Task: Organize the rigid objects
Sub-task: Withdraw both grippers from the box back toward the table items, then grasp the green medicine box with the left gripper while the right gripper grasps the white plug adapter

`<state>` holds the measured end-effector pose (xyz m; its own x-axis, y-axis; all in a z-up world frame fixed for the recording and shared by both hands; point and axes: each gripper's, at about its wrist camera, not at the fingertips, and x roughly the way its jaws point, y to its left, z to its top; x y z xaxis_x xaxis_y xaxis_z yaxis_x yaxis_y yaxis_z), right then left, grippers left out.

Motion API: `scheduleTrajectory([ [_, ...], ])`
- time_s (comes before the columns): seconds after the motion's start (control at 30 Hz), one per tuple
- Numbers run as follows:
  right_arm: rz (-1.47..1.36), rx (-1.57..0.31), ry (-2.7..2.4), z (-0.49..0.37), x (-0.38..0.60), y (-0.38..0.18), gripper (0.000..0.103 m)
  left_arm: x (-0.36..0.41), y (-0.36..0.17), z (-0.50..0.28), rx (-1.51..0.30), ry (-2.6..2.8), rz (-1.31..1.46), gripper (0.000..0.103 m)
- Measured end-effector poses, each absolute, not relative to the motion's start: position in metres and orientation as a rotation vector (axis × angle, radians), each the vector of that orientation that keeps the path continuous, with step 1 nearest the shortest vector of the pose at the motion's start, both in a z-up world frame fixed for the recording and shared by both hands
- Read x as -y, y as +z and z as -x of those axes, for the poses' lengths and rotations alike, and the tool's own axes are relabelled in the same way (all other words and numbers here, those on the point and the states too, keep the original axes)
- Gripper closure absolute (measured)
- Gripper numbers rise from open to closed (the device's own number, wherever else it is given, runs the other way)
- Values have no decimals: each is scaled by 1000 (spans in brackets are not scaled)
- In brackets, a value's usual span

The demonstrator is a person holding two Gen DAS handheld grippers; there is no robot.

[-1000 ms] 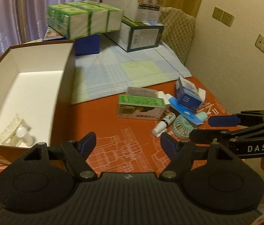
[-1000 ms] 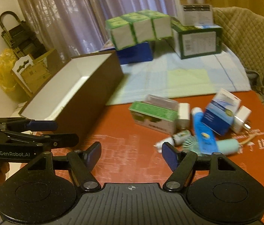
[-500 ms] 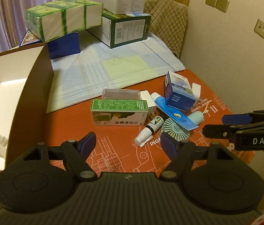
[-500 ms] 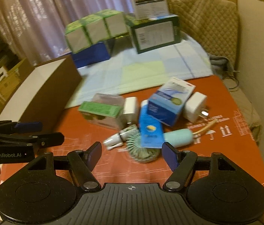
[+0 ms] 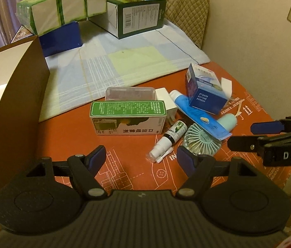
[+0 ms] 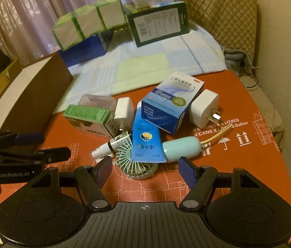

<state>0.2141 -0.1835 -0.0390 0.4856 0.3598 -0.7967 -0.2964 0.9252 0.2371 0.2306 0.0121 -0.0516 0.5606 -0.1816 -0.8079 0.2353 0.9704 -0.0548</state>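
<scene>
A pile of small items lies on the orange mat: a green medicine box [image 5: 128, 116], a blue box [image 5: 205, 92], a blue tube [image 5: 199, 117] lying over a mint hand fan [image 5: 202, 142], a white spray bottle [image 5: 169, 139] and a clear case [image 5: 130, 93]. A white plug [image 6: 203, 108] leans by the blue box [image 6: 170, 101]. My left gripper [image 5: 141, 159] hovers open just short of the spray bottle, holding nothing. My right gripper [image 6: 146, 170] is open and empty above the fan [image 6: 137, 163]. Each gripper shows at the edge of the other's view.
A large open brown carton [image 5: 15, 103] with a white inside stands at the left. Behind the pile lies a checked cloth [image 5: 124, 62] with stacked green and blue boxes [image 5: 62, 16]. A quilted cushion [image 6: 217, 10] and the wall [image 5: 259, 51] close the right side.
Both grippers have come down and closer to the pile, which now looks larger. The open carton has slid toward the left edge of both views. Jaws stay as wide as before.
</scene>
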Motion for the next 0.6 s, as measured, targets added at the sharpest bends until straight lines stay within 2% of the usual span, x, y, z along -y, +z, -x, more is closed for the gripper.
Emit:
scheduleTrajectory([
  [0.6,-98,-973,323,-259,183,-46,35,17,-63,-277,-930,-222,-112,31],
])
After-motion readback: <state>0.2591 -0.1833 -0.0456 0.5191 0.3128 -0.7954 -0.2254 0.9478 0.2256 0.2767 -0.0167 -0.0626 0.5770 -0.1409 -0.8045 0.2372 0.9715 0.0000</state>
